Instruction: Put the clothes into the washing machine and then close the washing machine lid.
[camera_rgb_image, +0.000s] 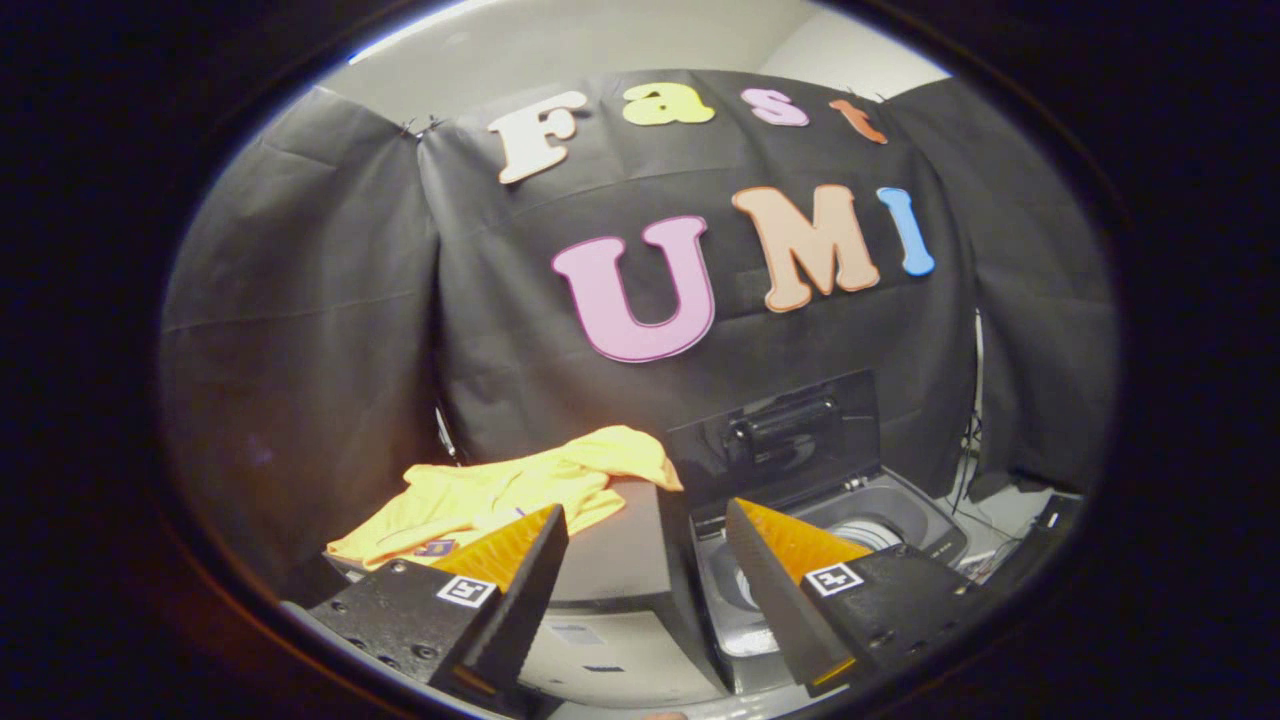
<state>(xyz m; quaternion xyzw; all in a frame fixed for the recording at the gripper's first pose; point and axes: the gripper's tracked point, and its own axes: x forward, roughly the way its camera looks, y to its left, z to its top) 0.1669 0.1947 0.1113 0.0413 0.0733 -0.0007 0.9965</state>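
Jaws of gripper (645, 520) spread wide w/ nothing held, yellow clothes (510, 490) just beyond left jaw on the grey box (610, 550), washing machine (850, 520) w/ lid (775, 430) up beyond right jaw; risk: thin pinch drops shirt short of drum.

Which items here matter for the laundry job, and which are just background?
Task things: yellow garment lying on the dark box; washing machine with its lid raised; claw, open, holding nothing.

Just there: dark box; cables beyond the machine.
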